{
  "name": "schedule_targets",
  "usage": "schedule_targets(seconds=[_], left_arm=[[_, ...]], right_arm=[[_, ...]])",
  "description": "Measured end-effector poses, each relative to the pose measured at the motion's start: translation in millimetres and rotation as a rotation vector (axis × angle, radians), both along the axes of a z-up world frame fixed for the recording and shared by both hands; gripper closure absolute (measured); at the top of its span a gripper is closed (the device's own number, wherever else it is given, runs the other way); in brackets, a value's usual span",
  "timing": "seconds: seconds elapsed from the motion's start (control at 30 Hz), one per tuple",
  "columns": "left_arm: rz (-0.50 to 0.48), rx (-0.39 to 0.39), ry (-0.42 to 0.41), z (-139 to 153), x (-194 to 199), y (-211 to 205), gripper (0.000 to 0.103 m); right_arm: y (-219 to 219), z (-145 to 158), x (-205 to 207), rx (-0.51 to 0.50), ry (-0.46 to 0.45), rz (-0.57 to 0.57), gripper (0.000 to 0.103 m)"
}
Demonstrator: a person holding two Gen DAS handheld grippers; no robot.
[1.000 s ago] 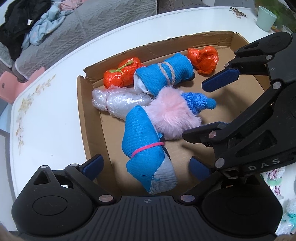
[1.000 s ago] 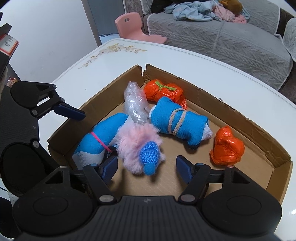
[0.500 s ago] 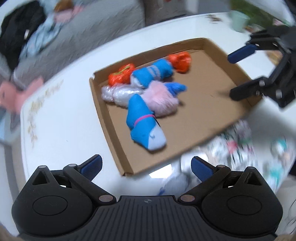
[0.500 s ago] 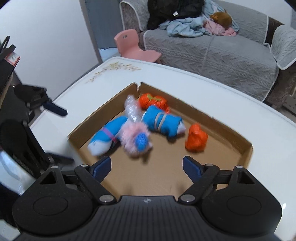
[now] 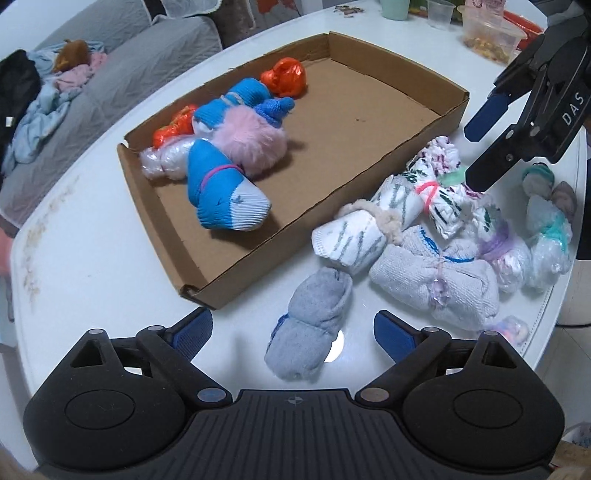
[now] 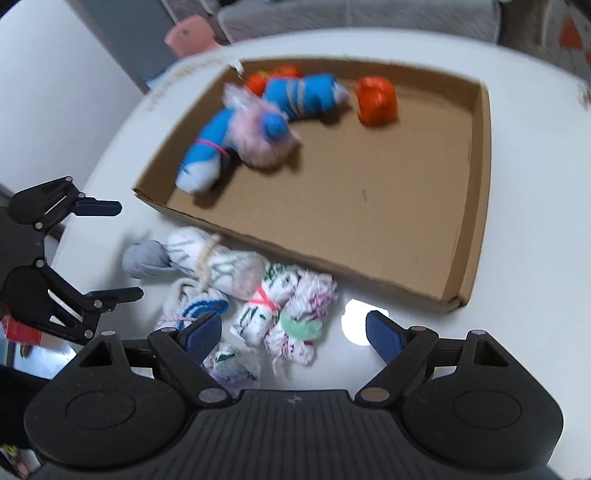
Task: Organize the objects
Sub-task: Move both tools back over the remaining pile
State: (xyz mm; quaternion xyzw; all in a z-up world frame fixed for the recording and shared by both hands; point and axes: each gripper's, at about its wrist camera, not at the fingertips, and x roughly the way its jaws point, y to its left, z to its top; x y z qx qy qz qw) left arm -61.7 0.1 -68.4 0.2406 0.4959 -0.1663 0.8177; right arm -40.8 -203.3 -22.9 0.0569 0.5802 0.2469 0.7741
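A shallow cardboard tray [image 5: 369, 122] on the white table holds two blue sock rolls [image 5: 221, 195], a pink fluffy bundle [image 5: 255, 144], orange bundles [image 5: 284, 77] and a clear plastic one [image 5: 166, 162]. Beside its near edge lies a pile of rolls: a grey sock roll [image 5: 314, 325], a white striped sock [image 5: 354, 232], a pale towel roll [image 5: 436, 284] and a patterned bundle [image 5: 432, 184]. My left gripper [image 5: 293, 332] hangs over the grey roll, jaws closing, pads clear of it. My right gripper [image 6: 294, 332] is open over the patterned bundle [image 6: 291, 325].
A grey sofa [image 5: 55, 92] strewn with clothes stands beyond the table. Cups and a clear food container [image 5: 491, 33] sit at the far right of the table. More plastic-wrapped bundles [image 5: 546, 236] lie near the table's right edge. A pink chair [image 6: 192, 33] stands by the sofa.
Both grippers have drawn back from over the tray to the pile of rolls on the table beside it. The right jaws have spread wider. The tray's contents have stayed put.
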Motion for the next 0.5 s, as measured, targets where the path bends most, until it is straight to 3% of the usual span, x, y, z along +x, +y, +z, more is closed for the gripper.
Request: schedule_targets(seconds=[0.33,0.5], left_arm=[[-0.005,-0.018,0.027,-24,11,-1,0.009],[0.026,-0.080,0.054,-23,17,3,0.023]], right_arm=[[-7,-14,8,-0.071,0.029,-0.077,0.025],[-1,-19,9,-0.116,0.020,-0.068,0.049]])
